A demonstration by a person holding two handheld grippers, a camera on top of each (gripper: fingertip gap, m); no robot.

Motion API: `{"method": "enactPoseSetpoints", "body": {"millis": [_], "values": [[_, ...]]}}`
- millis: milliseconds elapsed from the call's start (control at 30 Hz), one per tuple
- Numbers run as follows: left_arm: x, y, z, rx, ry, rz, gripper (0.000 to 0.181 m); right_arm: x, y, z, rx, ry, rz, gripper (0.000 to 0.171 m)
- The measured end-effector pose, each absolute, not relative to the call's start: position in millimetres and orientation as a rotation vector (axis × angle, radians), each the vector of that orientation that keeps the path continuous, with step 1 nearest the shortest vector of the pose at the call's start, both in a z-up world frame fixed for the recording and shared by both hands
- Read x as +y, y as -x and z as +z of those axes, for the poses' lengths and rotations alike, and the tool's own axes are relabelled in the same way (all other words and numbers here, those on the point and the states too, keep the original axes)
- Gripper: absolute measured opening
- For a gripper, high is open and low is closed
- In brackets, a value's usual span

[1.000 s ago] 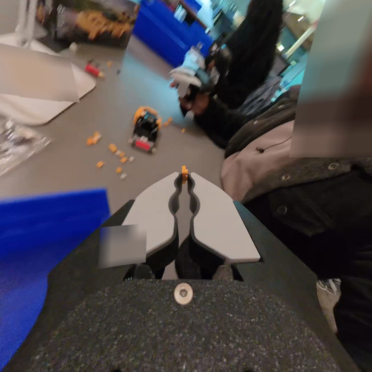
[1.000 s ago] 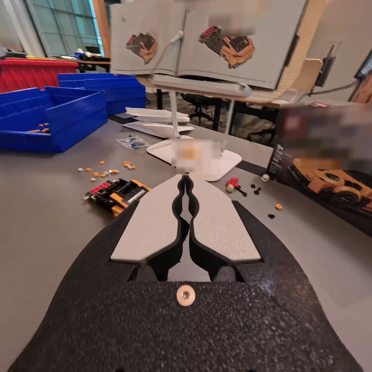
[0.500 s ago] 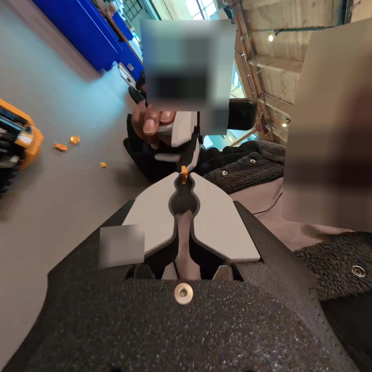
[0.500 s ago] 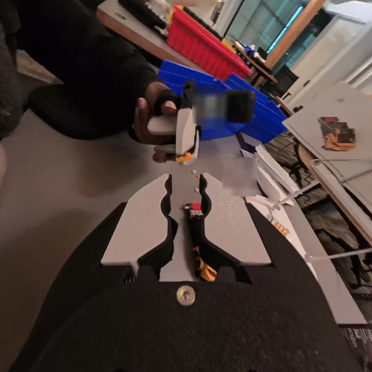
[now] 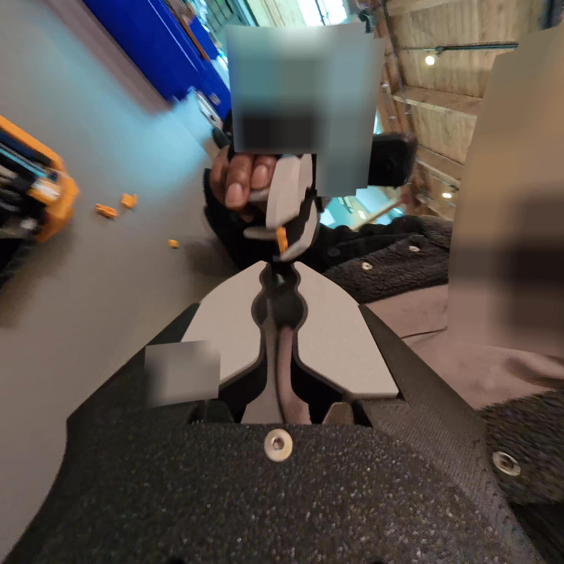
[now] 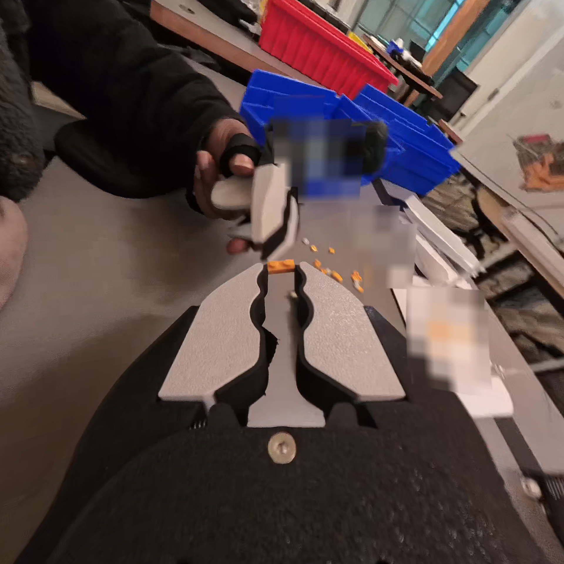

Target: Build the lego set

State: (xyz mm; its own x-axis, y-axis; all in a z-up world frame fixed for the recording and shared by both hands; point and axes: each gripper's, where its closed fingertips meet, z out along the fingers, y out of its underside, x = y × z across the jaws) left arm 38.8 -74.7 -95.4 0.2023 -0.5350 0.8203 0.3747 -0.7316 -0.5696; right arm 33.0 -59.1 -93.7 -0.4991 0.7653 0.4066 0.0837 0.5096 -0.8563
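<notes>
Far left of the orange plate (image 6: 281, 265), at the edge of the left wrist view, the partly built orange-and-black car (image 5: 45, 195) sits on the grey tabletop (image 5: 91, 290). A few loose orange pieces (image 5: 105, 210) lie between it and the plate, probably spread out so that each can be picked singly.

Just left of the plate and above it, a hand (image 6: 213, 180) holds the left tool (image 5: 279, 270) tilted down, its tips almost meeting the plate. Its fingers stand slightly apart with nothing orange between them, so it looks to have let go.

The plate itself is up off the tabletop, clamped by its two short ends between the tips of the right tool (image 6: 281, 271), studs facing up. Holding it by the ends leaves the flat underside free, which I judge suits pressing it down onto the car. The two tools meet nose to nose, which reads as a hand-over to get that better grip.

Right of the plate and beyond it stand blue bins (image 6: 412, 146), and farthest right an open instruction booklet (image 6: 537, 171), propped where it can be read while building.
</notes>
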Motion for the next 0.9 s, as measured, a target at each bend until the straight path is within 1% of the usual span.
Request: {"method": "enactPoseSetpoints", "body": {"millis": [100,200,333,567,900], "values": [[-69,-24,-107,0.157,1.805,-1.389,0.012,2,-49,-112,-1.941,0.916,0.921,0.016],[-65,-12,-121,0.195,1.855,-1.170,0.010,51,-77,-154,-2.044,1.173,0.882,0.017],[-60,-6,-130,0.206,1.878,-1.079,0.009,52,-86,-184,-2.105,1.312,0.975,0.017],[-61,-7,-142,0.235,1.917,-1.034,0.007,42,-77,-205,-2.241,1.354,0.903,0.017],[-63,-10,-149,0.287,1.947,-0.989,0.007,40,-76,-213,-2.430,1.371,0.754,0.017]]}}
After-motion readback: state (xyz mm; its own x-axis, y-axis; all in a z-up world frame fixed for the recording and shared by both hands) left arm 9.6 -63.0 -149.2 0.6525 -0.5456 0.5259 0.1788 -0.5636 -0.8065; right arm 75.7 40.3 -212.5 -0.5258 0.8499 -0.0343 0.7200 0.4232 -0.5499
